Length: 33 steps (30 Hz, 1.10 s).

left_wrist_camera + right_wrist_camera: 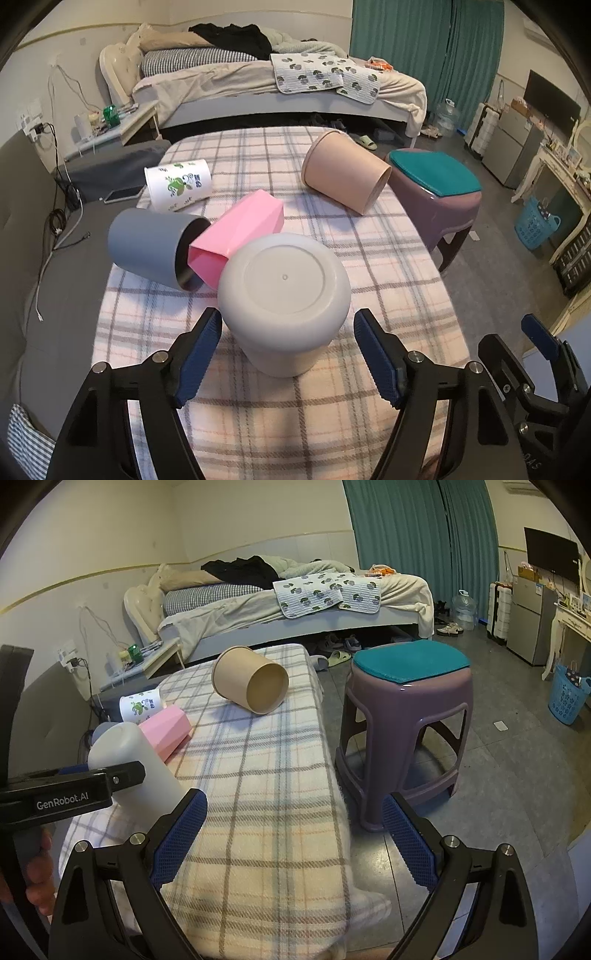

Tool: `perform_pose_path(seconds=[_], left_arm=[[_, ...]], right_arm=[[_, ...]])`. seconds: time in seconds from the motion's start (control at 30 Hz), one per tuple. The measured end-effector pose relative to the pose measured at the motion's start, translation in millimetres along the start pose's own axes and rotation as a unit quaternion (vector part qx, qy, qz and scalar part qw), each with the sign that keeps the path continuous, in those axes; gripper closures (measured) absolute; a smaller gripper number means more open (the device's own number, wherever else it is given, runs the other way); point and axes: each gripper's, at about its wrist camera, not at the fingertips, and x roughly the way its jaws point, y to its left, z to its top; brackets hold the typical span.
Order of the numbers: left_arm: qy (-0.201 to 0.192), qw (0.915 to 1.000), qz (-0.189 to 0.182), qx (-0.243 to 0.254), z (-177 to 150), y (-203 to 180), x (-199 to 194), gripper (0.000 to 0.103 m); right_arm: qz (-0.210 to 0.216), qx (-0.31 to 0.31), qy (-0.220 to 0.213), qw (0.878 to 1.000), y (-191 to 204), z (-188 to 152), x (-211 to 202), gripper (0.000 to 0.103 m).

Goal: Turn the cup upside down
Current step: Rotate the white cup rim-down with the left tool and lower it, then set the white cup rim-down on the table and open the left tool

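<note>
Grey cup [283, 295] upside down — pink box [240, 236], dark-grey cup [155, 251] just behind.

Blanket [332, 229]: plaid, cream-pink ground, grey-brown and faint orange lines.
Upturned cup [284, 295]: plain pale grey.
Grey cup [147, 247]: slate blue-grey outside, dark inside.
Pink box [240, 232]: bright pink.
Tan cup [343, 170]: plain beige-tan.
White cup [177, 184]: white, green leaf print, dark lettering.
Stool [406, 746]: glossy mauve; pad [410, 661] teal.
Curtain [417, 535]: teal-green.
Basket [567, 698]: light blue.
Gripper pads [195, 354]: blue, textured; arms black.
</note>
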Motion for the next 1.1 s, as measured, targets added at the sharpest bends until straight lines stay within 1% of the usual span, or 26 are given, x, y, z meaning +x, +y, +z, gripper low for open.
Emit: perform_pose_path(seconds=[0.17,0.3,0.37,0.5,0.53,0.57,0.63,0.67,0.73,0.83,0.9,1.03,1.1], left_arm=[[-0.006,0.9999,-0.002,-0.011,1.0,4.6,-9.6,0.026],[-0.028,0.9994,-0.01,-0.017,4.7,11.3,-30.0,0.026],[-0.045,0.9987,-0.015,-0.019,5.1,14.9,-43.6,0.025],[-0.094,0.9952,-0.02,-0.018,-2.6,24.8,-79.2,0.023],[-0.105,0.9941,-0.019,-0.018,-6.5,27.7,-87.3,0.019],[-0.121,0.9924,-0.015,-0.019,-13.3,31.7,-97.3,0.012],[-0.152,0.9881,-0.002,-0.024,-26.5,39.7,-112.2,0.011],[-0.168,0.9854,0.01,-0.027,-35.5,44.6,-119.3,0.009],[-0.188,0.9813,0.029,-0.03,-52.1,52.1,-127.5,0.003],[-0.206,0.9769,0.049,-0.024,-74.1,60.8,-133.1,0.003],[-0.21,0.9758,0.058,-0.022,-85.8,64.4,-132.9,0.003],[-0.213,0.9746,0.052,-0.046,-103.0,76.1,-131.1,0.003],[-0.217,0.9736,0.053,-0.048,-106.7,77.1,-129.2,0.003]], right_arm=[[-0.003,-0.006,-0.02,1.0,5.0,-0.1,-10.1,0.007],[-0.003,-0.015,-0.037,0.999,9.7,-0.1,-21.0,0.007],[-0.002,-0.02,-0.047,0.999,12.7,-0.4,-28.0,0.007],[0.0,-0.032,-0.064,0.997,20.7,-2.3,-45.1,0.007],[0.0,-0.034,-0.066,0.997,23.3,-3.6,-49.7,0.007],[0.0,-0.035,-0.069,0.997,25.7,-5.1,-54.5,0.007],[0.005,-0.035,-0.076,0.996,27.5,-6.4,-64.6,0.007],[0.008,-0.035,-0.08,0.996,30.0,-8.1,-69.9,0.007],[0.012,-0.035,-0.086,0.996,34.1,-10.5,-78.1,0.007],[0.027,-0.028,-0.094,0.995,42.1,-16.2,-90.8,0.001],[0.029,-0.027,-0.1,0.994,47.1,-19.6,-97.4,0.0],[0.027,-0.043,-0.11,0.993,60.4,-24.9,-105.7,0.0],[0.022,-0.052,-0.114,0.992,66.0,-27.7,-105.7,0.0]])
